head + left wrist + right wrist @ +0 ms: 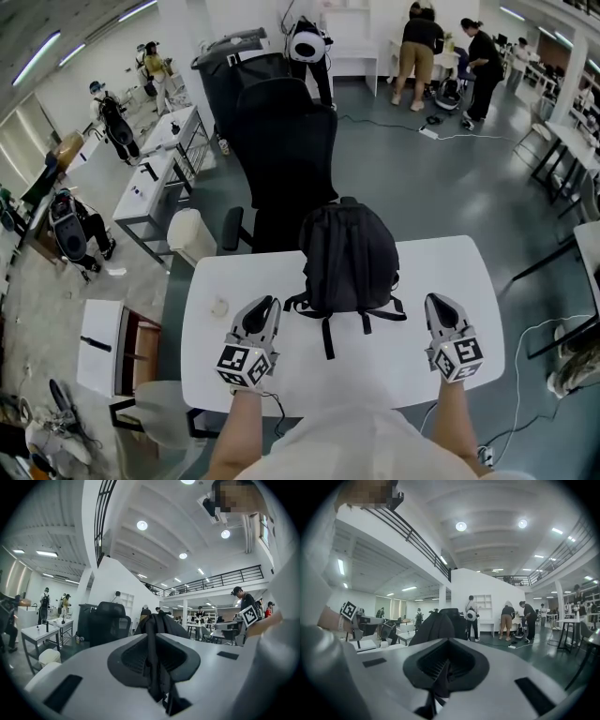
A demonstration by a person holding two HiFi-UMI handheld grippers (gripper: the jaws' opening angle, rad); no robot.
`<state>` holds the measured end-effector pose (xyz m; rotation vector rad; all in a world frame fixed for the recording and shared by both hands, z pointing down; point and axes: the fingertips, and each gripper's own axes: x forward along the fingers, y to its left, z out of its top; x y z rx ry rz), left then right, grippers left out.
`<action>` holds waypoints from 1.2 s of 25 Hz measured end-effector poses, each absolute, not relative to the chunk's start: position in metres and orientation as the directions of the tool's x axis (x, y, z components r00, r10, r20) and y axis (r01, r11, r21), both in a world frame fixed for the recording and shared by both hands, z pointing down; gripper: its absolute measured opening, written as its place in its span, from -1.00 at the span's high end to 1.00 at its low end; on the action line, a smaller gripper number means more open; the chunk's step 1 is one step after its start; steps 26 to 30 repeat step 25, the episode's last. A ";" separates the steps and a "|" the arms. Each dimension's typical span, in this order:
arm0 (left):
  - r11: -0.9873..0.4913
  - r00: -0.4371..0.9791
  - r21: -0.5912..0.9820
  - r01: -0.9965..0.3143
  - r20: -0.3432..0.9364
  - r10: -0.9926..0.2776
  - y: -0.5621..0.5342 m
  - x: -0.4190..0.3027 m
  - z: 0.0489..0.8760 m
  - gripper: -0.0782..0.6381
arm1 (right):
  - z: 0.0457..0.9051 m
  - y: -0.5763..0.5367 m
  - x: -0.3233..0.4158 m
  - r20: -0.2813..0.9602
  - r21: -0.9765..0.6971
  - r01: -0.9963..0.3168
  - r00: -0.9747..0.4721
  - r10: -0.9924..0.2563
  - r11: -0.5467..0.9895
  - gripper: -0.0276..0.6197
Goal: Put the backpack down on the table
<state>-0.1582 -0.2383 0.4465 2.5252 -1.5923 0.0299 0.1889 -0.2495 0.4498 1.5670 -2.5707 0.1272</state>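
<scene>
white table (206, 319) is lying just in front of the person, and both bare forearms are reaching over its near edge. the left gripper (267, 305) is pointing almost level toward the far side. its jaws are pressing together on the left strap (152, 663) of the backpack (349, 253), and in the left gripper view this black strap is passing straight between the dark pads and hanging out on the near side. the right gripper (434, 302) is sitting well apart from it, on the other side of the table. its jaws are also pressing together, pinching the right strap (439, 679), which is thinner where it is showing in the right gripper view. a small pale round thing (220, 306) is lying on the table just beside the left gripper.

between the two grippers, a bit farther, the backpack is standing upright over the far half of the table, with its straps spreading out to both sides. one loose strap (328, 337) is lying on the white top toward the person. whether the bottom of the backpack is pressing fully on the table, i cannot tell.

behind the table a black office chair (286, 150) is standing, and a black bin (230, 66) is standing behind it. at the far end of the hall, people (417, 47) are standing and bending near the white desks.
</scene>
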 end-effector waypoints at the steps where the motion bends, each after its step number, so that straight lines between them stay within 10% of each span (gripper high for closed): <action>1: -0.424 0.436 0.119 -0.898 0.101 -0.895 -0.238 -0.158 0.446 0.59 | 0.449 -0.250 0.190 0.147 -0.012 -0.889 -0.454 -0.879 0.458 0.86; 30: -0.425 0.437 0.113 -0.898 0.108 -0.893 -0.242 -0.149 0.447 0.59 | 0.444 -0.253 0.192 0.127 -0.029 -0.889 -0.457 -0.880 0.457 0.86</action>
